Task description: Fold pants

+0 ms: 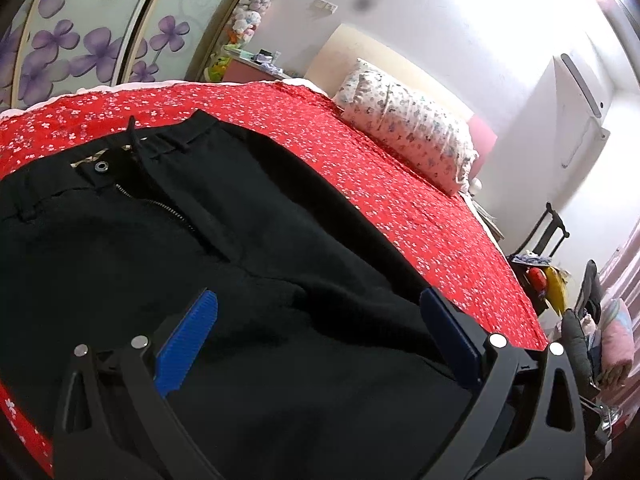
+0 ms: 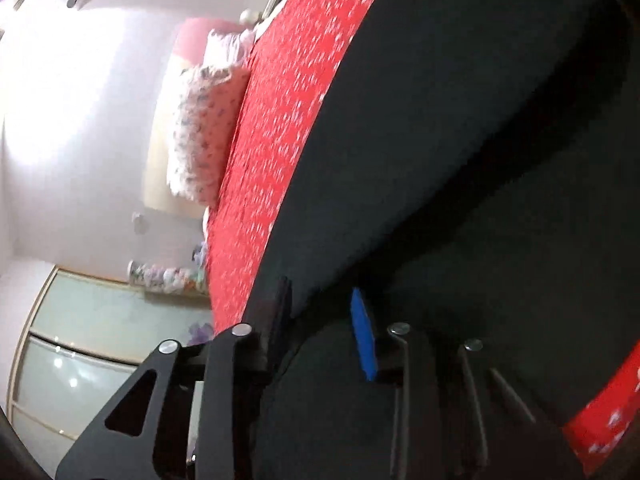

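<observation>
Red floral bedspread (image 1: 400, 184) carries black pants (image 1: 240, 240), unzipped, waistband unbuttoned.

The black pants (image 1: 240, 260) run out past the lower and left edges of the left wrist view, so their legs stay unseen. In the right wrist view everything is smeared by blur; the pants (image 2: 460, 140) show no seams. Whether the right tongs (image 2: 320, 308) pinch cloth cannot be told. Small items on the shelf (image 1: 260, 58) beyond the bed's far edge are too tiny to identify.
</observation>
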The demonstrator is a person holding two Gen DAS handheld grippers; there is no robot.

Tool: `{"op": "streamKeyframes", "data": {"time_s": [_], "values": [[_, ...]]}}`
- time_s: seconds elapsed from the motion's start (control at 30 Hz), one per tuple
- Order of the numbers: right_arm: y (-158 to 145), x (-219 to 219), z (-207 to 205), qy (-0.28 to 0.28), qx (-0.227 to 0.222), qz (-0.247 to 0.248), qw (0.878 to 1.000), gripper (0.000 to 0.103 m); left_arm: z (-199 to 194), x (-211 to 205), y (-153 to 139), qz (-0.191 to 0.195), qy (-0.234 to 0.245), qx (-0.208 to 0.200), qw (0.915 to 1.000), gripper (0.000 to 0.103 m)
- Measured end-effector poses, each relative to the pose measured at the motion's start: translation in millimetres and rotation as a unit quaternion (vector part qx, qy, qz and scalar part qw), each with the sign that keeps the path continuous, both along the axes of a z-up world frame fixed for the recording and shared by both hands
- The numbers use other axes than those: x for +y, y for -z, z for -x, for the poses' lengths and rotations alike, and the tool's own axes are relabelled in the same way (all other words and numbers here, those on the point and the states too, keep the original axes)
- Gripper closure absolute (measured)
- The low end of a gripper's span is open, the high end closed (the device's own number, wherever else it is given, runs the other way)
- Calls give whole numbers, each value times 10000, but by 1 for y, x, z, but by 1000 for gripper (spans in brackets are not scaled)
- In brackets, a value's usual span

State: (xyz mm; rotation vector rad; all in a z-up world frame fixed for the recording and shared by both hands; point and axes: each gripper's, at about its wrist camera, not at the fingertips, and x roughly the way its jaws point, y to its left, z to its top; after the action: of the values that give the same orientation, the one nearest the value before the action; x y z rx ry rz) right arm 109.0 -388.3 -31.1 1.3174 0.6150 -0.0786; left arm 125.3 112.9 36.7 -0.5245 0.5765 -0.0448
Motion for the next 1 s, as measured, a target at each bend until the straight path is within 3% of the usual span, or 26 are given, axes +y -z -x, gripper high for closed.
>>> {"op": "streamKeyframes", "data": {"time_s": [0.1,0.17,0.2,0.33,0.5,0.63,0.73,0.83,1.0], "values": [[2,-3,-2,178,-52,87,9998,76,-3,0,1,10,-51,71,10000,2],[3,-3,0,240,-100,184,9995,95,-5,-1,3,-3,-127,160,9998,2],[4,-4,1,255,-143,208,9994,97,-6,-1,4,3,-147,192,9997,2],[12,-7,12,251,-465,-34,9986,99,-7,3,3,150,-37,183,9997,2],[18,-11,14,106,-416,-111,9990,99,-35,26,-14,774,305,244,9962,2],[13,-11,4,-38,-342,-21,9994,99,-96,39,-34,923,308,681,9929,2],[9,-10,2,-161,-287,95,9994,99,-157,36,-38,729,146,1220,9897,2],[5,-11,-4,-287,-240,212,9991,99,-211,30,-29,463,-64,1809,9824,2],[0,-11,-9,-477,-174,498,9975,99,-277,26,1,262,-413,2694,9618,2]]}}
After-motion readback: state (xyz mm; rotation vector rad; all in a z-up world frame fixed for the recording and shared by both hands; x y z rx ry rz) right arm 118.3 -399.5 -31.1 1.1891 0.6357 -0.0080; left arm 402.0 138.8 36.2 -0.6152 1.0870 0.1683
